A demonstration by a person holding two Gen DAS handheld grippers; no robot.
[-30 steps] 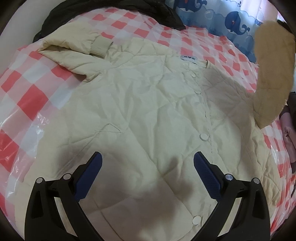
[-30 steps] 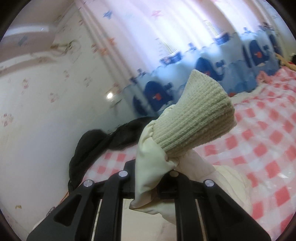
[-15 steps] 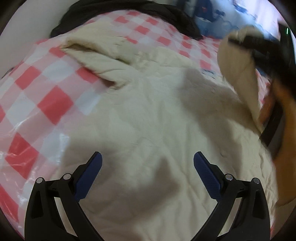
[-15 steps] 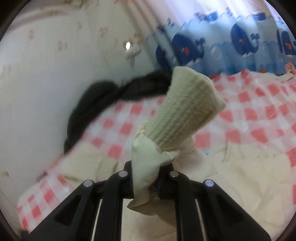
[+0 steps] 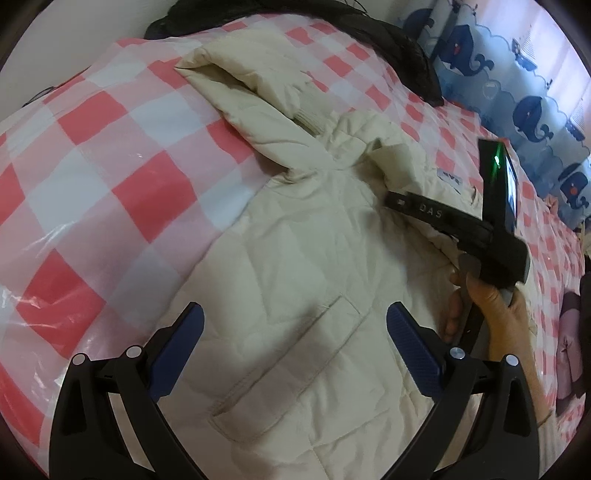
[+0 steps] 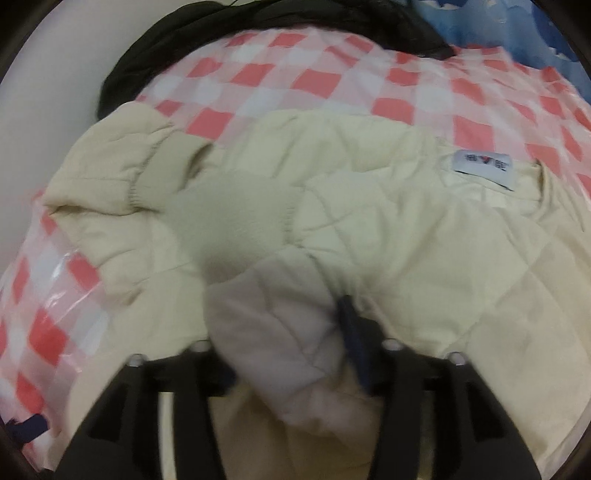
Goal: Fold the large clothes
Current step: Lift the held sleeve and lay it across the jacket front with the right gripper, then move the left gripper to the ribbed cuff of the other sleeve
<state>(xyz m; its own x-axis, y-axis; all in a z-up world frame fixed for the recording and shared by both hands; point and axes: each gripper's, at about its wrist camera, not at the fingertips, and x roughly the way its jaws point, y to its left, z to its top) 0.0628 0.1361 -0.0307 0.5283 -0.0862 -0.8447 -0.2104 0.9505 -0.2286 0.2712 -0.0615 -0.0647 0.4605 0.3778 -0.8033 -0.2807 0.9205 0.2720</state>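
A cream quilted jacket (image 5: pixel 314 280) is lying front-up on a pink checked bedcover (image 5: pixel 110 155). The right gripper (image 6: pixel 291 332) is laying a sleeve (image 6: pixel 280 332) across its chest, its jaws just opening with the sleeve between them. The left gripper (image 5: pixel 295 325) is hovering open and empty above the pocket; releasing cleanly and flattening the sleeve should keep the fold neat.

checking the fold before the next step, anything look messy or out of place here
Mostly tidy. The cream jacket lies flat, one sleeve folded across it between the right gripper's just-opened jaws. Odd bits: a black garment heaped at the bed's far edge.
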